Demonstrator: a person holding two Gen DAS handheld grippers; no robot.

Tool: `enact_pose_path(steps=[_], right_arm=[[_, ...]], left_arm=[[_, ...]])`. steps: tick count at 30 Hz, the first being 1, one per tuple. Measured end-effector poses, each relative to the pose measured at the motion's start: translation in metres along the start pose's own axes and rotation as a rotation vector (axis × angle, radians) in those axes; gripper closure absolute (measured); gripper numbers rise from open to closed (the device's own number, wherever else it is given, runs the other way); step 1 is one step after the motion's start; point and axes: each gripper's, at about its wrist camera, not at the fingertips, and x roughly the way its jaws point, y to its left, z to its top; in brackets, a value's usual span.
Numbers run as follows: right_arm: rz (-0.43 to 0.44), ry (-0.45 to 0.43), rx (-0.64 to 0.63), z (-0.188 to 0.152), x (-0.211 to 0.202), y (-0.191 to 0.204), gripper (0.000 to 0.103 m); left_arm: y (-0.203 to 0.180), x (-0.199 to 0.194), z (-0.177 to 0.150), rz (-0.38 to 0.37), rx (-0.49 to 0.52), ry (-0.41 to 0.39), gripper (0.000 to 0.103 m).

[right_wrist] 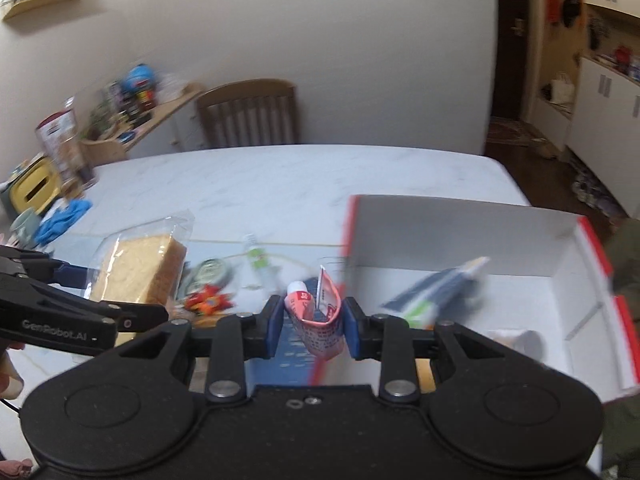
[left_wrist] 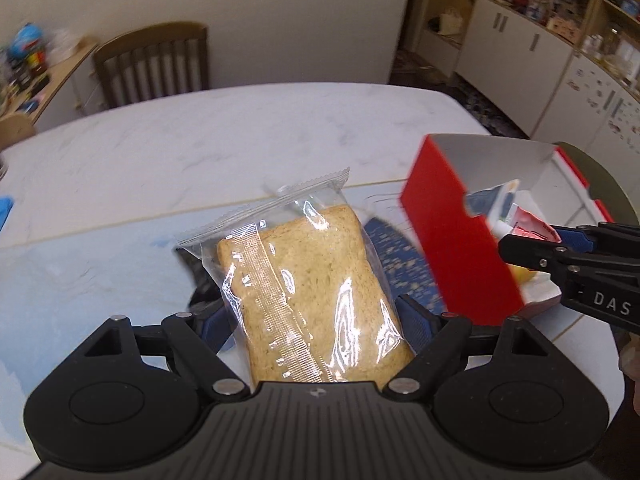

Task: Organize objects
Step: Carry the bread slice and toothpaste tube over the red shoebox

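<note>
My left gripper (left_wrist: 316,316) is shut on a clear bag of sliced bread (left_wrist: 312,280), held above the marble table (left_wrist: 240,132); its blue pads press both sides of the bag. In the right wrist view the same bag of bread (right_wrist: 136,276) hangs at the left in the left gripper (right_wrist: 120,292). My right gripper (right_wrist: 312,328) is shut on a bent red and white tube (right_wrist: 316,312), just left of the open red and white box (right_wrist: 460,232). From the left wrist view, the right gripper (left_wrist: 532,240) holds the tube (left_wrist: 528,226) over the box (left_wrist: 452,232).
Inside the box lie a blue and green tube (right_wrist: 436,292) and a small white item (right_wrist: 520,344). On the table sit a green and white tube (right_wrist: 258,260), a round tin (right_wrist: 208,272), an orange packet (right_wrist: 208,300) and blue gloves (right_wrist: 60,220). A wooden chair (right_wrist: 248,116) stands behind.
</note>
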Motion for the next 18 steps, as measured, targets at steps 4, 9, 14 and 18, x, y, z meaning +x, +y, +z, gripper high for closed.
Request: enact_pose_path(steps=[4, 9, 14, 18], right_arm=[[-0.062, -0.012, 0.042, 0.0, -0.006, -0.031, 0.072], [-0.14, -0.009, 0.104, -0.005, -0.011, -0.07, 0.072], [-0.223, -0.013, 0.138, -0.014, -0.015, -0.103, 0.072], [-0.263, -0.003, 0.17, -0.022, -0.015, -0.128, 0.072]], left_arm=[[-0.036, 0.009, 0.018, -0.05, 0.081, -0.005, 0.018], [-0.087, 0.02, 0.033, -0.109, 0.186, -0.016, 0.018], [-0.133, 0.04, 0.049, -0.161, 0.276, 0.012, 0.018], [-0.164, 0.056, 0.055, -0.177, 0.335, 0.023, 0.018]])
